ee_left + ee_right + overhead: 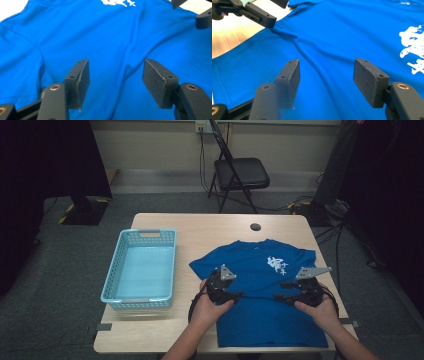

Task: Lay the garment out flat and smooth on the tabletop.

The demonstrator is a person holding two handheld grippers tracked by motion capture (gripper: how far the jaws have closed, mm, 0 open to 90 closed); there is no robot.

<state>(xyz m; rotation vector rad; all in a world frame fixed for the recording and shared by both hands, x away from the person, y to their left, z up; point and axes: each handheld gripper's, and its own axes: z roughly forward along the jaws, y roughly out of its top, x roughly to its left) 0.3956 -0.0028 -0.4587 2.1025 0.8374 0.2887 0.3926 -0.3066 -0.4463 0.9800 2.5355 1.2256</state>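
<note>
Lying flat on the right half of the worktop (pixel 165 222), blue T-shirt (pixel 265 295) is front-up, collar toward the far edge, white print (pixel 276 264) on the chest, hem near the person's side. A soft crease runs across the fabric between the two grippers. Left gripper (pixel 239 295) hovers over the shirt's left side near the sleeve, jaws spread, nothing pinched between the pads, blue cloth showing in the gap. Right gripper (pixel 278 291) is over the shirt's right side, pointing toward the left one, jaws also spread wide with only fabric below them. Both grippers sit near each other over the shirt's middle, tips apart. Light blue plastic basket (pixel 141 266) stands on the worktop's left half, just beside the shirt's sleeve. Black folding chair (pixel 239 172) stands beyond the worktop.
</note>
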